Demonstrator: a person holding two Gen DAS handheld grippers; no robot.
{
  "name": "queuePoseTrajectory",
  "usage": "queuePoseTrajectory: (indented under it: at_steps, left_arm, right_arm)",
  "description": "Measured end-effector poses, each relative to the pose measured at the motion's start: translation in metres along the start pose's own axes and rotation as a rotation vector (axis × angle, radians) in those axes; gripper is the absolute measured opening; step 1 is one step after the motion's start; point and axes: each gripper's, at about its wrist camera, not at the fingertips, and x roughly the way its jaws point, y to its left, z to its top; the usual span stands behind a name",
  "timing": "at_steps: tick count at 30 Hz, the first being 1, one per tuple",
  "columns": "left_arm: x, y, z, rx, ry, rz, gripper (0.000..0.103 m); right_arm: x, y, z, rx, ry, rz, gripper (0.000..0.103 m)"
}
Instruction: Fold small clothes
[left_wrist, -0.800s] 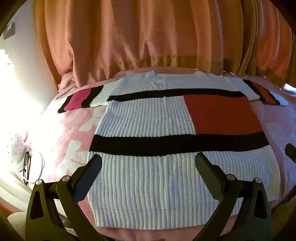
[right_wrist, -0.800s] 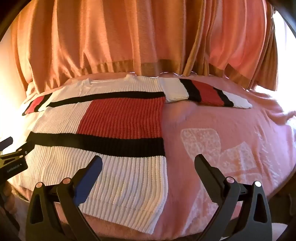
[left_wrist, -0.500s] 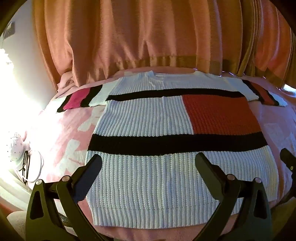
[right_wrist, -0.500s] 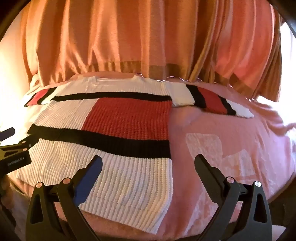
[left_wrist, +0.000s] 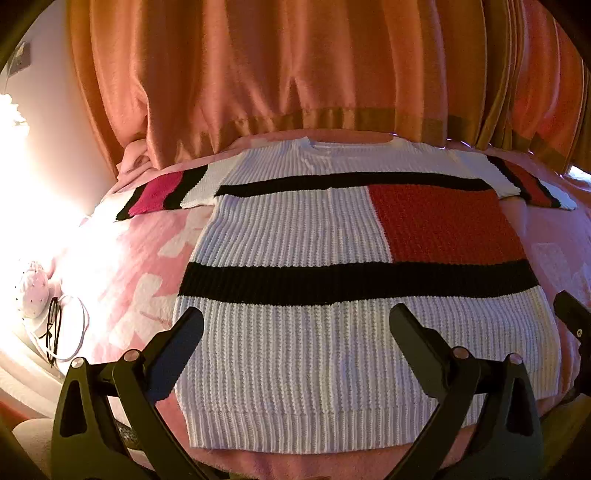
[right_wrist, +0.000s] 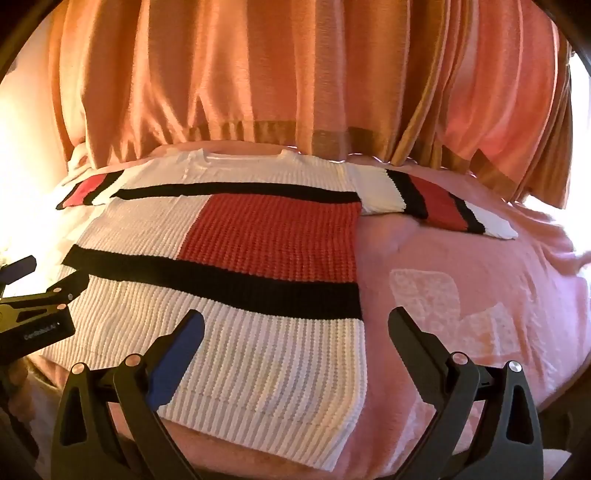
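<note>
A knitted short-sleeved sweater (left_wrist: 295, 240) lies flat on a pink blanket, collar toward the curtain, hem toward me. It is white with black bands, a red block on its right side and red-and-black striped sleeves spread out. My left gripper (left_wrist: 295, 325) hovers open over the white lower part near the hem, nothing between its fingers. My right gripper (right_wrist: 295, 325) is open too, above the sweater's (right_wrist: 240, 258) lower right corner and the bare blanket beside it. The left gripper (right_wrist: 37, 288) shows at the left edge of the right wrist view.
The pink blanket (right_wrist: 461, 295) with pale shapes covers the bed and stretches bare to the sweater's right. Orange curtains (left_wrist: 295, 74) hang close behind the collar. At the far left, in glare, lie a white cap (left_wrist: 31, 291) and a pair of glasses (left_wrist: 53, 328).
The right wrist view has swung rightward and slightly closer, so the sweater sits further right in it. The left view is nearly the same, with the right gripper's tip edging in at its right edge.
</note>
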Motion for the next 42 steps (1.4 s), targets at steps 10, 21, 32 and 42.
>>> queuePoseTrajectory:
  at_steps: [10,21,32,42]
  left_arm:
    - [-0.001,0.003,0.0,0.0,0.006,0.004,0.098]
    - [0.001,0.004,0.0,-0.005,0.01,0.008,0.098]
    - [0.002,0.007,-0.001,-0.008,0.012,0.008,0.098]
    - [0.003,0.008,-0.002,-0.009,0.015,0.006,0.098]
  right_arm:
    - [0.002,0.002,-0.001,0.002,0.007,0.01,0.098]
    - [0.004,0.004,0.0,0.004,0.013,0.019,0.098]
    - [0.005,0.009,0.001,0.004,0.016,0.024,0.098]
    - [0.005,0.01,0.002,0.004,0.018,0.026,0.098]
